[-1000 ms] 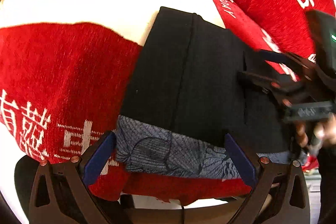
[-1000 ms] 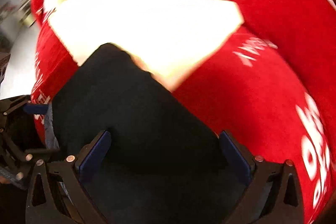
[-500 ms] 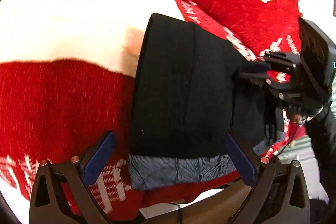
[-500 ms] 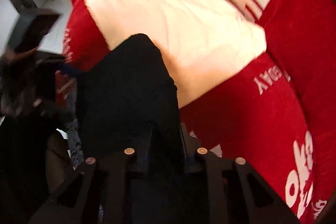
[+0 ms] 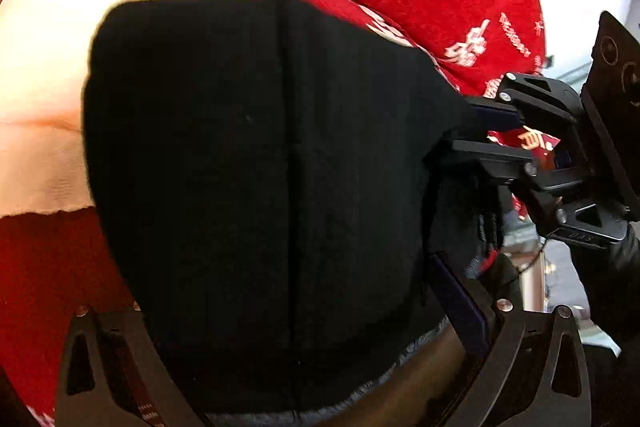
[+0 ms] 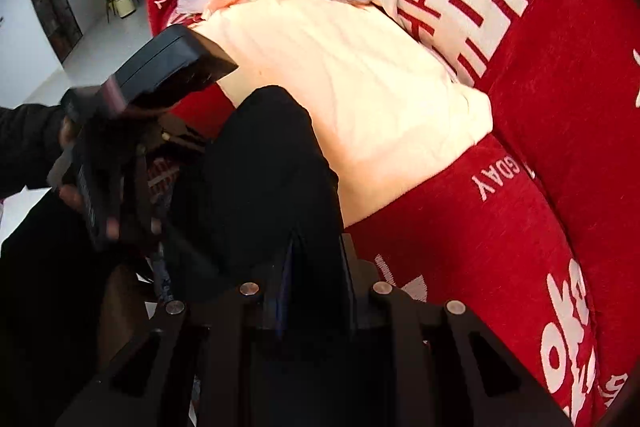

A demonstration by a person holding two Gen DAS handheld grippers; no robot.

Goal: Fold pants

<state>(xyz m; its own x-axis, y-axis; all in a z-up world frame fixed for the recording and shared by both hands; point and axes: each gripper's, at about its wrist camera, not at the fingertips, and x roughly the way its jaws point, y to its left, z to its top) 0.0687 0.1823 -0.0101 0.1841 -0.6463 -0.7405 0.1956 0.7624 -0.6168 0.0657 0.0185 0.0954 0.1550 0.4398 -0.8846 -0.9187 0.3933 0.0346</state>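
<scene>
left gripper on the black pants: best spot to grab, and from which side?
Judging from the left wrist view, take the near hem of the black pants, coming in low from the person's side. That edge lies between the open jaws of the left gripper; the right gripper already clamps the opposite side edge.

1. The right gripper [image 6: 316,279], open wide a second ago, has closed on the pants [image 6: 256,187].
2. The pants [image 5: 260,187] have risen toward the left camera and now hide the blue patterned lining seen earlier.
3. The left gripper [image 5: 304,339] has moved in under the cloth, its left finger now covered.
</scene>
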